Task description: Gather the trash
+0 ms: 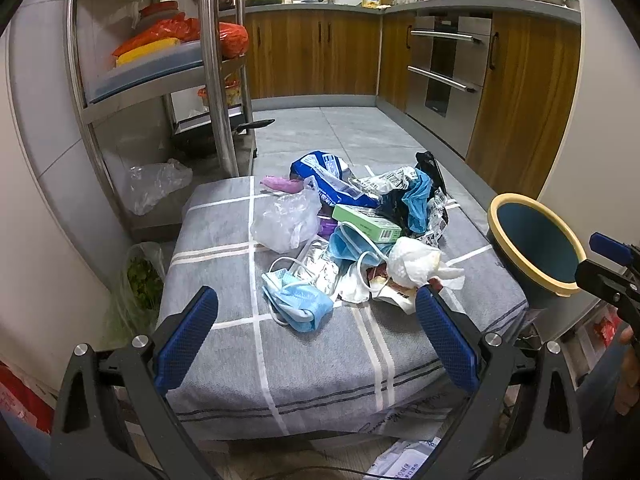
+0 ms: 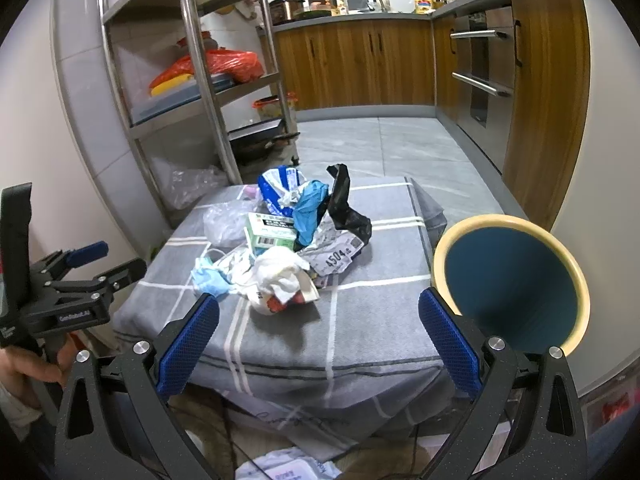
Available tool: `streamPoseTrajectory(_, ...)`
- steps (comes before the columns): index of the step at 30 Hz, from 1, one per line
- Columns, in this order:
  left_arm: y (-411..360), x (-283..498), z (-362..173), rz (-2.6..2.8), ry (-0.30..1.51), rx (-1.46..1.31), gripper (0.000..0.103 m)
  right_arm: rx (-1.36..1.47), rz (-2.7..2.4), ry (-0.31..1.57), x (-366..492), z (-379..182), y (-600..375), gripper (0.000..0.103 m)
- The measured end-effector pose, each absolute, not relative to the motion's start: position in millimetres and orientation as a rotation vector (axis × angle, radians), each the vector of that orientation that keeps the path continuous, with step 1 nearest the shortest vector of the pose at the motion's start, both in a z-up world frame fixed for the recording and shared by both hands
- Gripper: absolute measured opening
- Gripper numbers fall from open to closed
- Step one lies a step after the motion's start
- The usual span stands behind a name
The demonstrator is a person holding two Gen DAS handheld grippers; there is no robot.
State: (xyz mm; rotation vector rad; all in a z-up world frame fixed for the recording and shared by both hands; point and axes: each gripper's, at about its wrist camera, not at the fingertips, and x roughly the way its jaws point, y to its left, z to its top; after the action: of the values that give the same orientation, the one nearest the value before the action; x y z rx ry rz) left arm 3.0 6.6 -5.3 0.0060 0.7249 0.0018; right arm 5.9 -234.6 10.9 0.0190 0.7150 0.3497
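A heap of trash (image 1: 352, 224) lies on a grey checked cloth (image 1: 320, 360) over a low table: blue face masks (image 1: 300, 300), a crumpled white tissue (image 1: 416, 260), a green box (image 1: 366, 222), a clear bag (image 1: 284, 220), a blue packet (image 1: 328, 176). The same heap (image 2: 296, 236) shows in the right wrist view. A teal bin with a cream rim (image 1: 536, 240) (image 2: 512, 280) stands at the table's right. My left gripper (image 1: 316, 320) hovers open just short of the masks. My right gripper (image 2: 318, 322) is open too, near the tissue (image 2: 280, 268), holding nothing.
A steel shelf rack (image 1: 216, 72) with orange bags stands at the left, a clear bag (image 1: 156, 184) and a bag of greens (image 1: 140, 280) on the floor beside it. Wooden cabinets (image 1: 312, 52) and an oven (image 1: 444, 68) line the back and right. Papers (image 2: 288, 468) lie under the table front.
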Motion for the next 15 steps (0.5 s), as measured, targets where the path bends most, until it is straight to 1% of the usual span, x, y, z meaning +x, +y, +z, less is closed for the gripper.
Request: streamPoseTrajectory(15, 6.8, 3.7, -5.2, 0.008, 0.726, 0.0, 0.097, 0.024, 0.353, 0.709, 4.7, 11.6, -239.3, 0.098)
